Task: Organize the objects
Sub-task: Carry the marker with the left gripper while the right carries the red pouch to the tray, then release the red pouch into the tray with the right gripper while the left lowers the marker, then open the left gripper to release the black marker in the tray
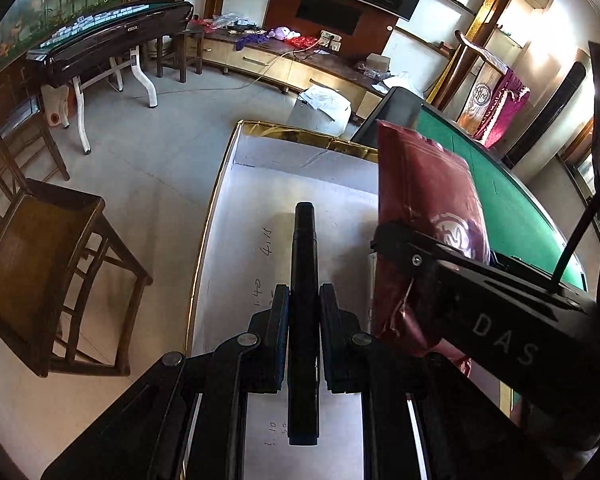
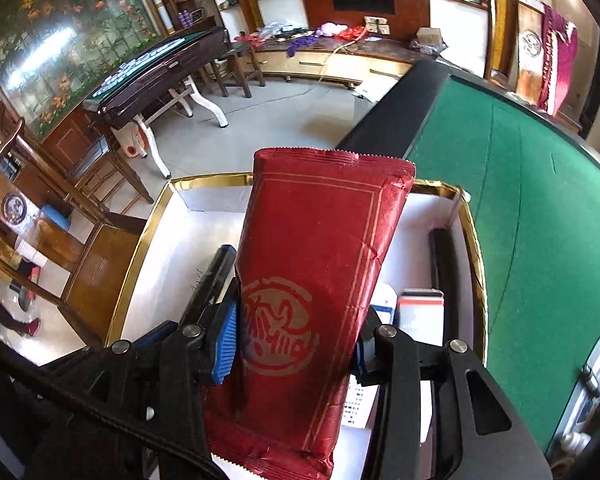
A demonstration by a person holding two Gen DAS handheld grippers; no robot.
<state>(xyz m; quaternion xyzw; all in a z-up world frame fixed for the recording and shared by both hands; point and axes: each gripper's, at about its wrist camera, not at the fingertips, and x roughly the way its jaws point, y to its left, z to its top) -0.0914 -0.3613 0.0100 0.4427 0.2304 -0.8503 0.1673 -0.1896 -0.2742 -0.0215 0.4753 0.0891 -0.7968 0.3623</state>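
My left gripper is shut on a black marker pen, held lengthwise over the white inside of a gold-rimmed box. My right gripper is shut on a red foil packet with a gold seal print, held upright over the same box. The packet and the right gripper's body show at the right of the left wrist view. The pen shows left of the packet in the right wrist view.
In the box lie a black tube along the right wall and small cards. The box sits on a green felt table. A wooden chair stands left; a mahjong table stands farther back.
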